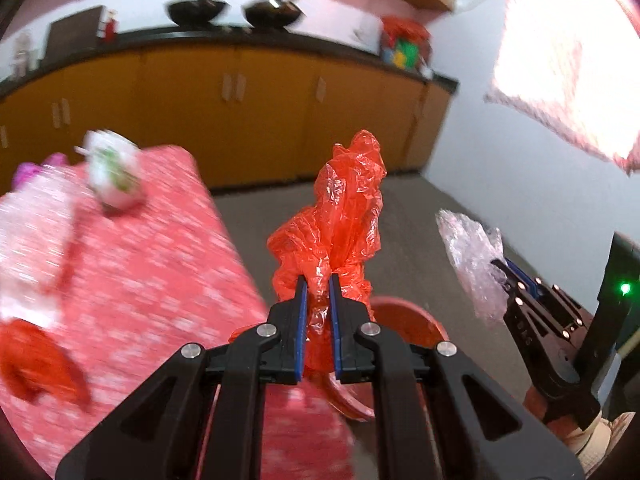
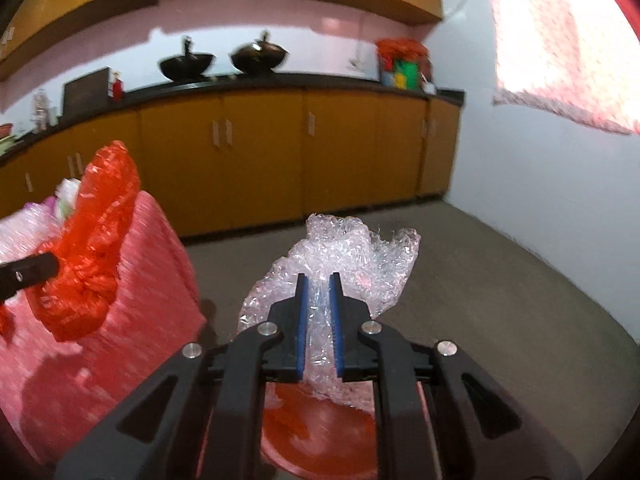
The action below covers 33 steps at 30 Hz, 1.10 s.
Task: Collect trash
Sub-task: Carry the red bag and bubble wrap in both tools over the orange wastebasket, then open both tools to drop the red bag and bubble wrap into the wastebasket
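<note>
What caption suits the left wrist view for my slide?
Left claw shut on a red bag above a red bin.

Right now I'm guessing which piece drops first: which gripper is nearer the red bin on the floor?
Right, apparently. The right gripper, holding bubble wrap, hangs directly over the red bin; the left gripper, holding the red plastic bag, sits beside its rim.

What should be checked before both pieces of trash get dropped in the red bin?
1. Left gripper shut on the red plastic bag: ok.
2. Right gripper shut on the bubble wrap: ok.
3. Red bin below the bubble wrap: ok.
4. Red bin under the red plastic bag: cannot tell, mostly hidden.
5. Table cleared of trash: not ok, another red scrap lies there.
</note>
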### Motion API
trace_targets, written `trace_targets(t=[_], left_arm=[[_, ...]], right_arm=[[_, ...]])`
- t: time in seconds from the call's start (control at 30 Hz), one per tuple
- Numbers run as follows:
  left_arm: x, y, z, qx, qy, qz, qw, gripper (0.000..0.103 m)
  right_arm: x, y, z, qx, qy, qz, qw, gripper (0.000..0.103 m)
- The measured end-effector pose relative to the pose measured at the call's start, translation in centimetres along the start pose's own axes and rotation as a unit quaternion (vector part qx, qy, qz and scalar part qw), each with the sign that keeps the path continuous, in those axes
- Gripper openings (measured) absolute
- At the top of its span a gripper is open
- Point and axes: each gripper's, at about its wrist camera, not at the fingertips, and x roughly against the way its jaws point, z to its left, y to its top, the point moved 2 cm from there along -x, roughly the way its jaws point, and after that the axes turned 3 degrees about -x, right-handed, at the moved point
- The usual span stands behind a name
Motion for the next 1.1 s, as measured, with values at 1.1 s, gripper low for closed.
trace_targets(t=[1.1], left_arm=[[-10.4, -2.6, -7.0, -0.018, -0.027, 0.107, 0.9937, 0.035]], right_arm=[[-6.2, -6.7, -7.7, -0.066, 0.014, 0.077, 0.995, 0.030]])
